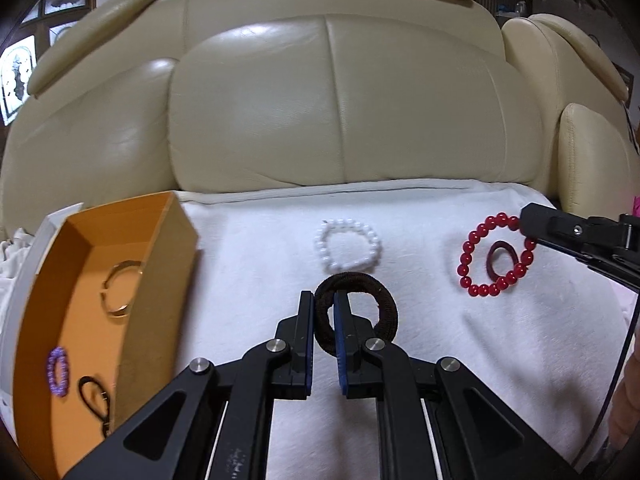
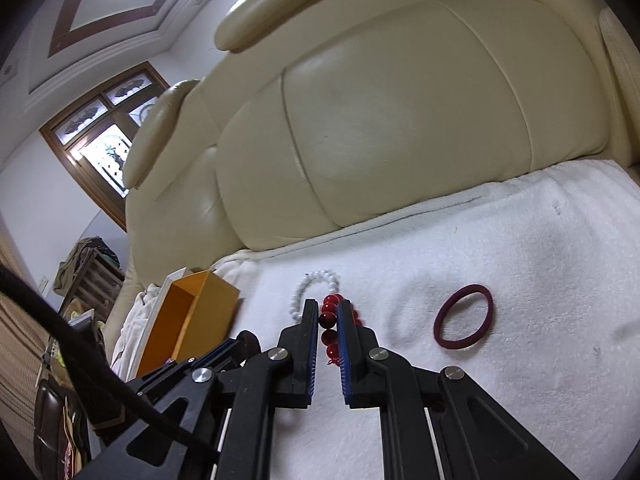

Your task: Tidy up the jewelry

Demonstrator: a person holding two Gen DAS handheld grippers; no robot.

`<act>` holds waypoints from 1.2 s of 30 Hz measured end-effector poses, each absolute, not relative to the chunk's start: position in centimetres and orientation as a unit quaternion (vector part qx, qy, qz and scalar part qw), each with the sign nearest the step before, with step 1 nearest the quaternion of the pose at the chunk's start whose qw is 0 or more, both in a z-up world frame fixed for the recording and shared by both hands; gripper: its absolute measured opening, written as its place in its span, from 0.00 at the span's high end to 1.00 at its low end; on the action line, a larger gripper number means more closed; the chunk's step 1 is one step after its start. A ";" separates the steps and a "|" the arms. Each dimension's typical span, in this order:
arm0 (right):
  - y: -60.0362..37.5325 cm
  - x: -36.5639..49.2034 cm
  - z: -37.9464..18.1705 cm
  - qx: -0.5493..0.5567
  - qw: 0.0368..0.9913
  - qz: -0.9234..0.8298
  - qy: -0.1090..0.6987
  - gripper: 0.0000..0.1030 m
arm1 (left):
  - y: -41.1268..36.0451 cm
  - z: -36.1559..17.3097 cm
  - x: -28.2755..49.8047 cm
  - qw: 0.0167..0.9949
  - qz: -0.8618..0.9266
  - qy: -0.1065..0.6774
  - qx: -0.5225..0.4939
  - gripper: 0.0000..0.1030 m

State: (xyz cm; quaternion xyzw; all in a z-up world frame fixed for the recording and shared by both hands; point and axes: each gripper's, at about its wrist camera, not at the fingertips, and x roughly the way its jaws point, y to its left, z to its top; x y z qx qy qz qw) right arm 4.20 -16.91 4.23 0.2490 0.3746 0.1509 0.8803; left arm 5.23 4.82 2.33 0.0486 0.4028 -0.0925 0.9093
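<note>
Both tongs loaded at once. My left tongs (image 1: 325, 300) are pinched on the near-left arc of the black hair tie (image 1: 356, 308); one pad sits inside the loop, the other outside, and the rest of the band hangs free toward the right. My right tongs (image 2: 329, 312) are closed on the red bead bracelet (image 2: 330, 322), with several beads caught in a column between the pads. From the left view the bracelet (image 1: 496, 256) hangs as an open ring from the right tongs' tip, with the maroon hair tie (image 1: 502, 266) showing through it, lying on the white towel (image 1: 440, 340).

Destination, I judge, is the orange box (image 1: 52, 308) at the towel's left edge. Already in it: a gold bangle (image 1: 120, 288), a purple beaded band (image 1: 58, 370), a thin black elastic with a clasp (image 1: 94, 398). The white pearl bracelet (image 1: 348, 246) lies on the towel, just beyond the black tie.

Notes for doing this well:
- Lift the black tie clear of the towel before swinging left; a dragged loop could snag the pile.
- Carry over the box's near wall, not into it; the cardboard looks light and may slide.
- Beads are round and hard, so the grip may roll. Keep the right tongs firm and move slowly.
- Left side goes first; it is nearer the box.
</note>
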 end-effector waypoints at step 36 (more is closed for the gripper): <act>-14.9 3.9 2.7 0.223 0.876 0.156 0.398 0.90 | 6.1 2.6 4.3 0.915 -0.046 0.396 0.069 0.90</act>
